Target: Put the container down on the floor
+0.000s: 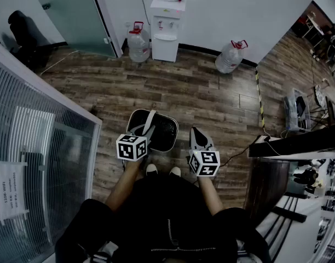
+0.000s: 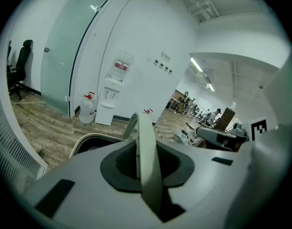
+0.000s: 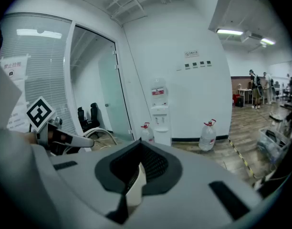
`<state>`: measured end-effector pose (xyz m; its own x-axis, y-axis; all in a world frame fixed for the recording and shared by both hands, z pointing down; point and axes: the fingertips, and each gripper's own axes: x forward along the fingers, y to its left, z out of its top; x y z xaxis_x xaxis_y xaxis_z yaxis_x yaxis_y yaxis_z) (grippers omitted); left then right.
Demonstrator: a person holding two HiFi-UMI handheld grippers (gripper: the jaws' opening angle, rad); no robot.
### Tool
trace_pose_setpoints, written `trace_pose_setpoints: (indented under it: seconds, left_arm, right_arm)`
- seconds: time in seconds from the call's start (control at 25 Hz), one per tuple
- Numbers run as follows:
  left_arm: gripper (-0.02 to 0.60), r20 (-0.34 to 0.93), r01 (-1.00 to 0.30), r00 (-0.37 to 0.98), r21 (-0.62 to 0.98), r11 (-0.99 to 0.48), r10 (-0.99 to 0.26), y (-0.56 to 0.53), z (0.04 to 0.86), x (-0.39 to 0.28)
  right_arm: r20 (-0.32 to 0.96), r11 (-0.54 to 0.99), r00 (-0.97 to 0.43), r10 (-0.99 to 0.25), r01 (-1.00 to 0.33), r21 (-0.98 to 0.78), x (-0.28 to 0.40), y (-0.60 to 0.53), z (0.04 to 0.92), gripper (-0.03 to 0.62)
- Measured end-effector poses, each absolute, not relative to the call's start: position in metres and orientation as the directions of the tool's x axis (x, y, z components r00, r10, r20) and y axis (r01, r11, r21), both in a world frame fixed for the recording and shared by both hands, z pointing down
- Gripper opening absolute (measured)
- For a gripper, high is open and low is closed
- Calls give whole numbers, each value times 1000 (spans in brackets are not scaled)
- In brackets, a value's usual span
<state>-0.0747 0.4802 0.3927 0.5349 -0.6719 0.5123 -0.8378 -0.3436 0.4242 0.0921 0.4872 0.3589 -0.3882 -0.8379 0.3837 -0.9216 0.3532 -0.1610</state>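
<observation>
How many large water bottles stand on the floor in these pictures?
2: one bottle directly left of the water dispenser, the other farther right by the wall. Others may be hidden.

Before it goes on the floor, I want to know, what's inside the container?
The container looks dark inside, with no distinct contents visible. Its handle crosses the opening. The left hand-held gripper, shut on that handle, covers the near part, so that part stays unseen.
</observation>
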Motion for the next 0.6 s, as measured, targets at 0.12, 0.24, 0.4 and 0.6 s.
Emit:
trace_pose_setpoints:
  seconds: [0.12,0.24,0.4,0.6]
  left_arm:
    - [54,508,-837,535,425,-344,-675,479,392,-81]
    - [54,507,-839,534,421,-346,-677,479,392,-88]
    - [54,506,-837,537,418,-352,-675,481,392,-93]
    - [54,505,-833,547,405,-376,-667,481,389,-100]
  right_arm:
    - [381,374,-412,-827,-911,-173,78,489,361,9]
    - [371,395,-445,-815,-895,-207,63,492,363,11]
    - [371,391,-444,-816,-896,-212,54,496,364,11]
    - [372,381,-434,-821,-900,-210,43,499,363,11]
